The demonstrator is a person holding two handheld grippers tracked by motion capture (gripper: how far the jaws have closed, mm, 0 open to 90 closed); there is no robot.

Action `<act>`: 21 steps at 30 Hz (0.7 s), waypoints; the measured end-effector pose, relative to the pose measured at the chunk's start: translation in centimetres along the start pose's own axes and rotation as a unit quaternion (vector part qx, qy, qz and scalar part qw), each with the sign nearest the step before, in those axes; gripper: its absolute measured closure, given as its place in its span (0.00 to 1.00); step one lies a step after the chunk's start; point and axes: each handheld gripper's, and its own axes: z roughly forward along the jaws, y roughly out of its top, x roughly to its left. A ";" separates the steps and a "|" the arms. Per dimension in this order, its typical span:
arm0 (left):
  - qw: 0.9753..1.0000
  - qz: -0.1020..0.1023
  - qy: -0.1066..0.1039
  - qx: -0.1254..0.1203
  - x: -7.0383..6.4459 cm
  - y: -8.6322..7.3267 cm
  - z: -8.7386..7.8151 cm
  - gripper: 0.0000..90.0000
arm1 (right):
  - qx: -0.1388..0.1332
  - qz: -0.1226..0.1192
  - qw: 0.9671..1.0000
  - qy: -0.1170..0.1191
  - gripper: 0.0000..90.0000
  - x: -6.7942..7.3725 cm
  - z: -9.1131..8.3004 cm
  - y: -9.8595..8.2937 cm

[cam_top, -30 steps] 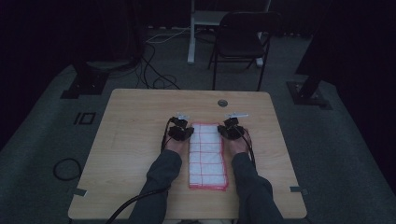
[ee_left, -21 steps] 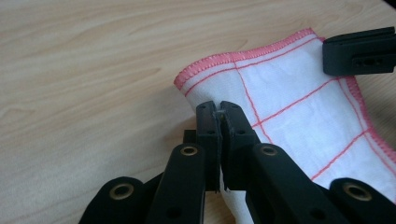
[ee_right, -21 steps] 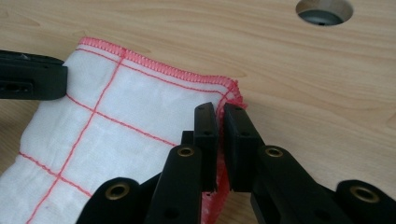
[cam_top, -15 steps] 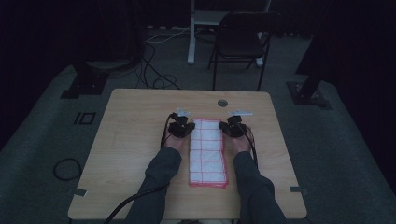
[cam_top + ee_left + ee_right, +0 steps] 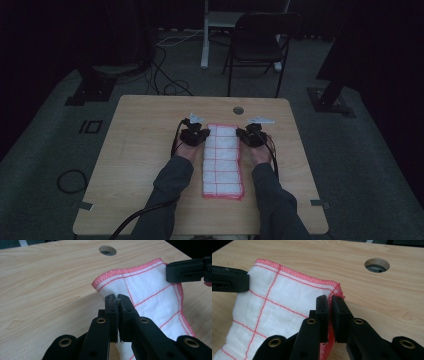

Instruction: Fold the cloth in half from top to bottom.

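Note:
A white cloth (image 5: 222, 160) with red grid lines and a red hem lies lengthwise on the wooden table (image 5: 145, 150). My left gripper (image 5: 196, 134) sits at the cloth's far left corner, and in the left gripper view (image 5: 117, 298) its jaws are pinched on the cloth's (image 5: 150, 287) left edge. My right gripper (image 5: 252, 134) is at the far right corner. In the right gripper view (image 5: 329, 300) its jaws are shut on the red hem of the cloth (image 5: 279, 302). Both far corners are lifted slightly off the wood.
A round cable hole (image 5: 238, 110) sits in the table just beyond the cloth. A dark folding chair (image 5: 257, 47) stands behind the table. Cables (image 5: 165, 75) run over the grey floor at the back left. Bare wood lies left and right of the cloth.
Both grippers have stayed at the cloth's far corners; nothing has visibly moved.

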 end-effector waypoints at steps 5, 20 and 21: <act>1.000 0.008 -0.010 -0.009 -0.3 -0.2 -0.8 0.98 | -0.006 -0.002 1.000 0.009 0.95 0.1 -0.7 -0.1; 0.999 0.020 -0.018 -0.036 -1.2 -1.2 -3.2 0.98 | -0.025 -0.018 0.999 0.029 0.95 1.0 -2.7 -0.6; 0.999 0.021 -0.018 -0.038 -1.3 -1.3 -3.3 0.98 | -0.026 -0.018 0.999 0.030 0.95 1.1 -2.9 -0.7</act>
